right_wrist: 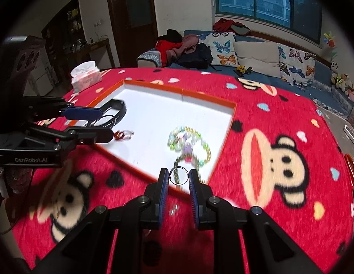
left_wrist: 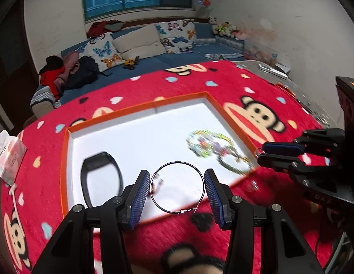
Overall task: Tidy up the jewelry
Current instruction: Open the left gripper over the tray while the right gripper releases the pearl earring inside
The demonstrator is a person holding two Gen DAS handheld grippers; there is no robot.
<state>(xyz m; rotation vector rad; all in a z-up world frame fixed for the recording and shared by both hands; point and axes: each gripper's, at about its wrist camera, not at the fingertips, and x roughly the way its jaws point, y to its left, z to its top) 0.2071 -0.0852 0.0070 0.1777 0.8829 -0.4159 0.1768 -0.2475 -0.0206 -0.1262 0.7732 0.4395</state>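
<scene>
Each black claw (left_wrist: 177,190) has 2 blue ribbed pads (left_wrist: 138,199), silver screws, and "GenRobot.AI" lettering.

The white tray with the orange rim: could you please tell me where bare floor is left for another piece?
The white tray with the orange rim is bare along its far side and middle, between the black band and the colourful beaded bracelets. Its near edge is crowded: bracelets, small red trinket, and both hoops held there.
</scene>
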